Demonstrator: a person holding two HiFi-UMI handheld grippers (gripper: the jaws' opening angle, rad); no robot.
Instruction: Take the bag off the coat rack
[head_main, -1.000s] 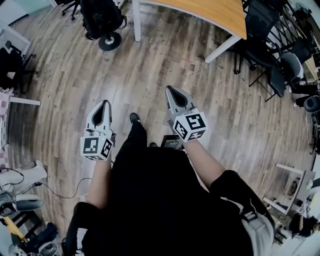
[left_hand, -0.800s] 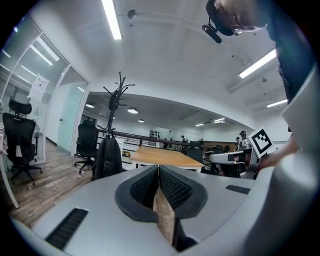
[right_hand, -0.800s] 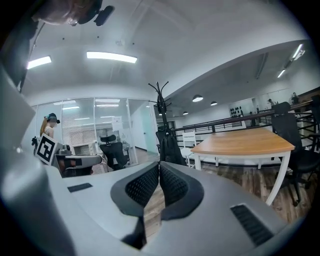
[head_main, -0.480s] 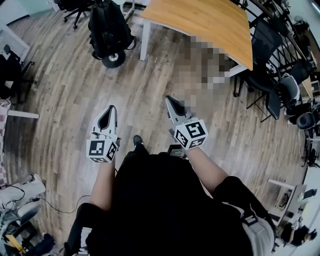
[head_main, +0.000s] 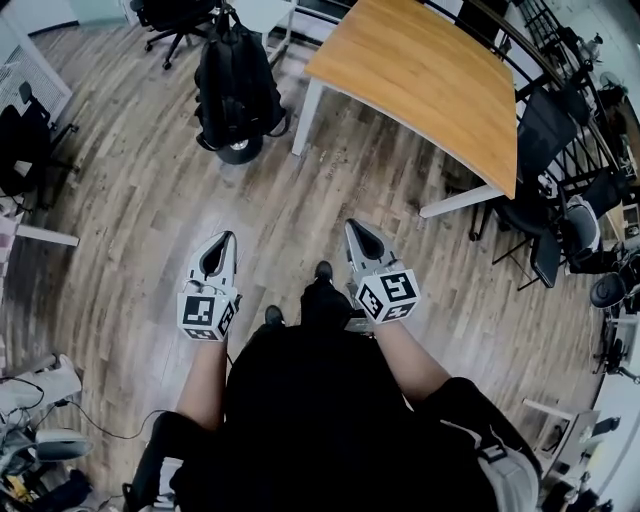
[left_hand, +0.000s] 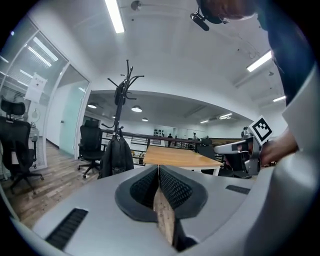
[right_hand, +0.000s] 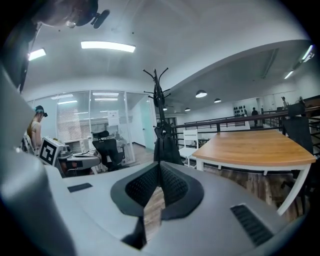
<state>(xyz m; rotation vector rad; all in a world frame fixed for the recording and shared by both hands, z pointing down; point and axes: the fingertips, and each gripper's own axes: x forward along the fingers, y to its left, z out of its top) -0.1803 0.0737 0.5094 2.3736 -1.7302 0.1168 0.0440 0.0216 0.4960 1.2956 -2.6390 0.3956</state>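
A black backpack (head_main: 236, 88) hangs on a black coat rack whose round base (head_main: 240, 150) stands on the wood floor, far ahead of me. The left gripper view shows the backpack (left_hand: 116, 157) under the rack's hooks (left_hand: 127, 82); the right gripper view shows the backpack (right_hand: 165, 146) below the rack's hooks (right_hand: 157, 85). My left gripper (head_main: 222, 240) and right gripper (head_main: 353, 228) are both shut and empty, held out in front of the person's body, well short of the rack. The jaws of each touch with nothing between them.
A wooden table (head_main: 430, 82) with white legs stands to the right of the rack. Black office chairs (head_main: 545, 130) crowd the right side, another chair (head_main: 25, 130) at the left. Cables and gear (head_main: 35, 420) lie at lower left. Wood floor lies between me and the rack.
The view has moved forward: the rack, backpack and table have come nearer and lower in the head view. Both grippers stay shut and keep their places before the body.
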